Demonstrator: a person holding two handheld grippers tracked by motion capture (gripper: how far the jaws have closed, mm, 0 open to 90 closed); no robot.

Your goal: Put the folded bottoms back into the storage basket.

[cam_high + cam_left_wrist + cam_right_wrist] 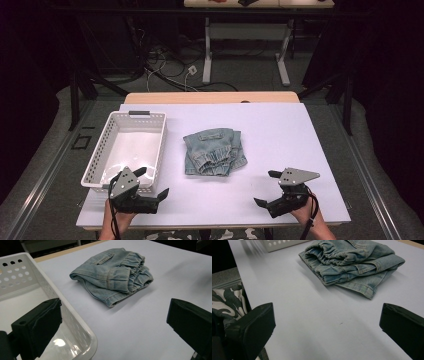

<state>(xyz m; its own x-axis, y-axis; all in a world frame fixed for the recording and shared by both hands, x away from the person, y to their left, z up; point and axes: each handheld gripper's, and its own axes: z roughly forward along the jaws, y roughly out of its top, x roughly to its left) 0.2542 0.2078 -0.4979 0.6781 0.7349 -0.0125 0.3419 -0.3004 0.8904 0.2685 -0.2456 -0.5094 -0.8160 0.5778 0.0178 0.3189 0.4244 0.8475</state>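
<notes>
both grippers (153, 182) (265, 188) gape near folded denim shorts (214, 151).

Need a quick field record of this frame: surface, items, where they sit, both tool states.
surface: white table top
garment: folded denim piece, mid-table, lying flat
basket: white perforated basket, left of the denim, apart from it, nothing visible inside
left tool: open, holding nothing, at the basket's near corner
right tool: open, holding nothing, near edge, right of the denim
contact: neither tool touches the denim
</notes>
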